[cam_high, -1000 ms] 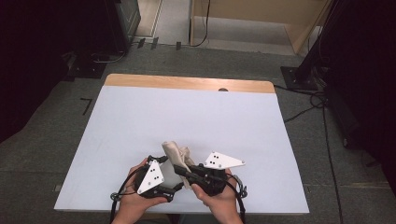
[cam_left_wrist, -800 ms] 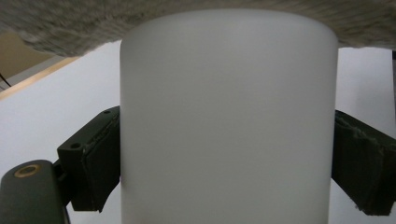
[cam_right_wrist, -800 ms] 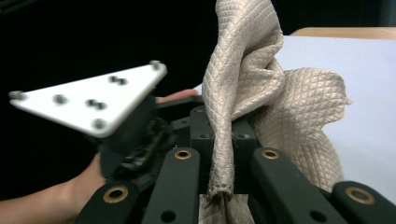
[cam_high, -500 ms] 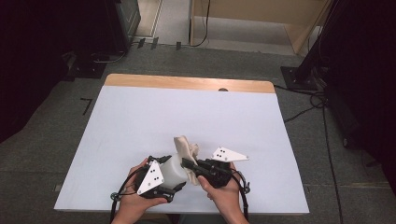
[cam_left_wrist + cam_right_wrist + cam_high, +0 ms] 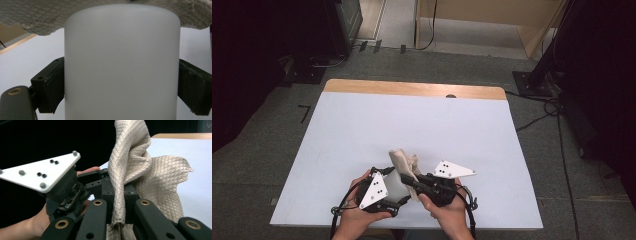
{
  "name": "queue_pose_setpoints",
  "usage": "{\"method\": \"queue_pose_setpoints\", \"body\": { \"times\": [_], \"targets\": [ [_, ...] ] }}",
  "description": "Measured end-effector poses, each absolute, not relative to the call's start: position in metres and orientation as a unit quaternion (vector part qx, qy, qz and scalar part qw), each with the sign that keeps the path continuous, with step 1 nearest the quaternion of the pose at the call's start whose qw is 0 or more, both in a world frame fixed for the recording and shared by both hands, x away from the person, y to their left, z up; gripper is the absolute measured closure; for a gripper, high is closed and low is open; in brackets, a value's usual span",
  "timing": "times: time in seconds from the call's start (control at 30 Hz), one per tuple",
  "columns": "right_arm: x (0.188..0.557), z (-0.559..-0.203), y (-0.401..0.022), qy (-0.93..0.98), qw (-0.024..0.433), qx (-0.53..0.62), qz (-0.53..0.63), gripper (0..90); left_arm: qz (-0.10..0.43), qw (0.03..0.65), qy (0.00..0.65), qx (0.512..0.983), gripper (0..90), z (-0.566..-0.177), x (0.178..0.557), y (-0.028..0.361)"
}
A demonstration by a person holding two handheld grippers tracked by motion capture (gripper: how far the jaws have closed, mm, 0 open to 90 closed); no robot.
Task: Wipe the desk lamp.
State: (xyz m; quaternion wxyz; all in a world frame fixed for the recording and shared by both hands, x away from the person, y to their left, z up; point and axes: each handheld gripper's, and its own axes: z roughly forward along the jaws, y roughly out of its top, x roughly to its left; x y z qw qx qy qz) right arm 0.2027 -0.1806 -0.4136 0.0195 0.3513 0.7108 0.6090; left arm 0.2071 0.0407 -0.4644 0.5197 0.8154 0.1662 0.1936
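**Holding Cup and Cloth at the Near Table Edge**

Gripping a frosted white cup, the left gripper has a jaw pressed against each side. The right gripper pinches a beige quilted cloth, which drapes over the cup above the white table.

Lab (stands, cables, carpet)
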Motion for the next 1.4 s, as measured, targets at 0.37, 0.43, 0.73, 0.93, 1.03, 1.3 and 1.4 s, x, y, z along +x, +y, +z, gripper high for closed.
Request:
{"method": "queue_pose_setpoints", "body": {
  "times": [0.37,0.43,0.73,0.93,1.03,1.3,1.4],
  "targets": [
    [0.226,-0.437,-0.211,0.686,0.032,0.426,0.588,84.1,0.186,0.537,0.176,0.804,8.4,-0.465,0.214,0.045],
    [0.229,-0.440,-0.217,0.684,0.038,0.434,0.584,84.1,0.190,0.550,0.181,0.792,8.5,-0.467,0.218,0.045],
    [0.236,-0.450,-0.226,0.689,0.054,0.453,0.563,84.1,0.193,0.594,0.240,0.743,8.5,-0.465,0.252,0.050],
    [0.239,-0.455,-0.229,0.691,0.060,0.461,0.554,84.1,0.206,0.594,0.263,0.732,8.5,-0.473,0.272,0.046],
    [0.241,-0.457,-0.230,0.692,0.060,0.461,0.552,84.0,0.211,0.585,0.276,0.732,8.5,-0.480,0.280,0.045],
    [0.243,-0.459,-0.236,0.691,0.064,0.470,0.546,83.7,0.222,0.570,0.280,0.740,8.4,-0.481,0.277,0.047],
    [0.244,-0.459,-0.238,0.691,0.070,0.470,0.544,83.4,0.222,0.574,0.282,0.736,8.3,-0.484,0.273,0.053]
  ]
}}
